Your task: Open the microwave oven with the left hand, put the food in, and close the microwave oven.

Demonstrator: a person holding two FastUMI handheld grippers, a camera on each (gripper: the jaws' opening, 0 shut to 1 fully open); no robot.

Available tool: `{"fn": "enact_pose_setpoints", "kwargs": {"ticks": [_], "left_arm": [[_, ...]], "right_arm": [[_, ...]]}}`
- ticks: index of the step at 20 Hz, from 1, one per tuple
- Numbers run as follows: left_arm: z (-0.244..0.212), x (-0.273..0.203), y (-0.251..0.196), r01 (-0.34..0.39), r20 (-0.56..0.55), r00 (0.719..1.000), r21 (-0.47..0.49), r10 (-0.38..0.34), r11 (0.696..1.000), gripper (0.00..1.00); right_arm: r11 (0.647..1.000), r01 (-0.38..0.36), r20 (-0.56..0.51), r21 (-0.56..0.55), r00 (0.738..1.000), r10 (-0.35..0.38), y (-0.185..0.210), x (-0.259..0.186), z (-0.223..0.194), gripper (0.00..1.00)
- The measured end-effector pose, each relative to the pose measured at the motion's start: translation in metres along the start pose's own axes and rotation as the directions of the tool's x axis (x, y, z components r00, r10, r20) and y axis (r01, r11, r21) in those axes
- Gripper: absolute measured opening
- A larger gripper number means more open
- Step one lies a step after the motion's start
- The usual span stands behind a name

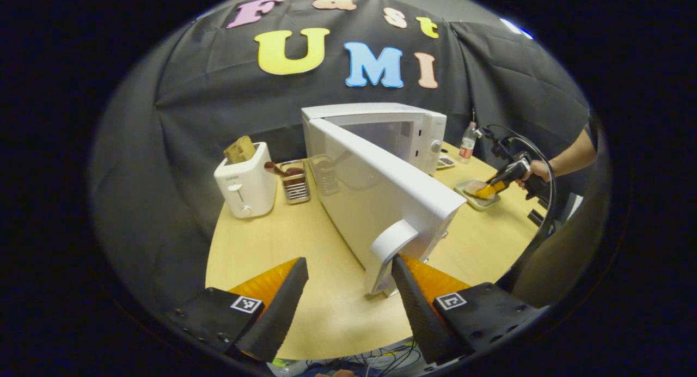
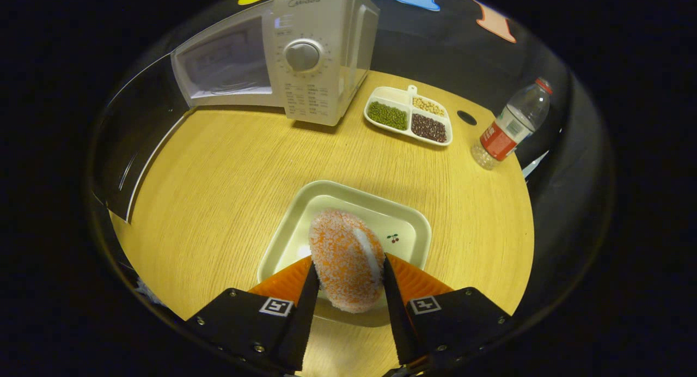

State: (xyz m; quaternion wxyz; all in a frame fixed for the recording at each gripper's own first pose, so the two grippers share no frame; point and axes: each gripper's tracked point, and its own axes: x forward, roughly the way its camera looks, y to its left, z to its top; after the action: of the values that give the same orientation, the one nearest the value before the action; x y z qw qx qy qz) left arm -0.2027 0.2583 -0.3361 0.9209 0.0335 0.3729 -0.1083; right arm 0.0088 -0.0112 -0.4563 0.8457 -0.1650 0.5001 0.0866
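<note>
The white microwave (image 1: 381, 129) stands at mid-table with its door (image 1: 381, 197) swung wide toward me. My left gripper (image 1: 348, 262) is open at the door's free edge, and its right fingertip (image 1: 405, 279) sits against the rounded handle (image 1: 393, 243). In the right gripper view, an oval orange-crumbed food piece (image 2: 346, 251) lies over the near rim of a pale square plate (image 2: 337, 202). My right gripper (image 2: 348, 271) is shut on it, one finger pressing each side. The microwave (image 2: 305, 55) shows its open cavity (image 2: 228, 66) at the back left. From the left gripper view, the right gripper (image 1: 493, 189) sits over the plate (image 1: 476, 200), held by a hand (image 1: 536, 172).
A white toaster (image 1: 245, 183) with bread and a metal utensil holder (image 1: 295, 183) stand left of the microwave. A divided dish of beans (image 2: 408, 115) and a water bottle (image 2: 509, 126) sit at the right back. The round wooden table (image 2: 228, 175) ends close behind the plate.
</note>
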Motion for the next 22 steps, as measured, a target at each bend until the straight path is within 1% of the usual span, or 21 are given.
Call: {"fn": "enact_pose_setpoints", "kwargs": {"ticks": [2, 4, 6, 8, 9, 10, 13, 14, 16, 17, 18, 19, 20, 21, 22], "left_arm": [[0.007, -0.016, -0.007, -0.049, 0.024, 0.998, -0.066, 0.050, 0.997, 1.00], [0.026, -0.032, -0.015, -0.095, 0.072, 0.992, -0.150, 0.107, 0.984, 1.00], [0.050, -0.049, -0.024, -0.142, 0.131, 0.976, -0.213, 0.172, 0.967, 1.00], [0.082, -0.068, -0.032, -0.182, 0.200, 0.951, -0.247, 0.234, 0.952, 0.98], [0.101, -0.077, -0.035, -0.197, 0.239, 0.936, -0.256, 0.259, 0.946, 1.00], [0.120, -0.085, -0.040, -0.207, 0.275, 0.921, -0.258, 0.277, 0.944, 0.99], [0.167, -0.095, -0.058, -0.228, 0.356, 0.885, -0.230, 0.300, 0.946, 0.94], [0.182, -0.096, -0.065, -0.234, 0.384, 0.872, -0.216, 0.303, 0.948, 0.99], [0.203, -0.103, -0.082, -0.215, 0.425, 0.858, -0.211, 0.287, 0.954, 0.94], [0.213, -0.106, -0.091, -0.200, 0.443, 0.853, -0.208, 0.274, 0.958, 0.94], [0.221, -0.106, -0.097, -0.193, 0.461, 0.846, -0.203, 0.268, 0.960, 0.96], [0.229, -0.106, -0.098, -0.195, 0.476, 0.837, -0.200, 0.269, 0.960, 0.97], [0.231, -0.099, -0.100, -0.194, 0.480, 0.836, -0.198, 0.267, 0.961, 0.96], [0.233, -0.098, -0.102, -0.194, 0.481, 0.835, -0.196, 0.267, 0.961, 0.95], [0.232, -0.098, -0.105, -0.197, 0.479, 0.837, -0.190, 0.266, 0.962, 0.94]], "right_arm": [[0.998, 0.010, 0.041, -0.055, 0.999, -0.008, 0.003, -0.012, 0.011, 0.63], [0.994, 0.000, 0.077, -0.110, 0.997, 0.009, 0.010, -0.024, 0.022, 0.63], [0.986, -0.005, 0.122, -0.168, 0.992, 0.026, 0.018, -0.040, 0.036, 0.63], [0.977, -0.015, 0.183, -0.213, 0.982, 0.054, 0.029, -0.057, 0.054, 0.63], [0.969, 0.000, 0.221, -0.246, 0.974, 0.056, 0.033, -0.066, 0.067, 0.62], [0.960, 0.023, 0.259, -0.277, 0.964, 0.051, 0.034, -0.073, 0.080, 0.63], [0.931, 0.109, 0.387, -0.348, 0.921, 0.037, 0.046, -0.093, 0.123, 0.63], [0.926, 0.118, 0.416, -0.358, 0.908, 0.045, 0.054, -0.096, 0.135, 0.63], [0.911, 0.149, 0.468, -0.384, 0.882, 0.053, 0.069, -0.101, 0.155, 0.63], [0.893, 0.185, 0.501, -0.411, 0.864, 0.052, 0.075, -0.104, 0.168, 0.63], [0.867, 0.229, 0.536, -0.442, 0.843, 0.050, 0.081, -0.105, 0.180, 0.63], [0.831, 0.282, 0.570, -0.480, 0.820, 0.051, 0.088, -0.107, 0.192, 0.63], [0.797, 0.327, 0.598, -0.507, 0.799, 0.052, 0.095, -0.109, 0.201, 0.63], [0.753, 0.376, 0.619, -0.540, 0.783, 0.053, 0.104, -0.111, 0.207, 0.63], [0.706, 0.417, 0.631, -0.572, 0.774, 0.054, 0.110, -0.109, 0.211, 0.63]]}}
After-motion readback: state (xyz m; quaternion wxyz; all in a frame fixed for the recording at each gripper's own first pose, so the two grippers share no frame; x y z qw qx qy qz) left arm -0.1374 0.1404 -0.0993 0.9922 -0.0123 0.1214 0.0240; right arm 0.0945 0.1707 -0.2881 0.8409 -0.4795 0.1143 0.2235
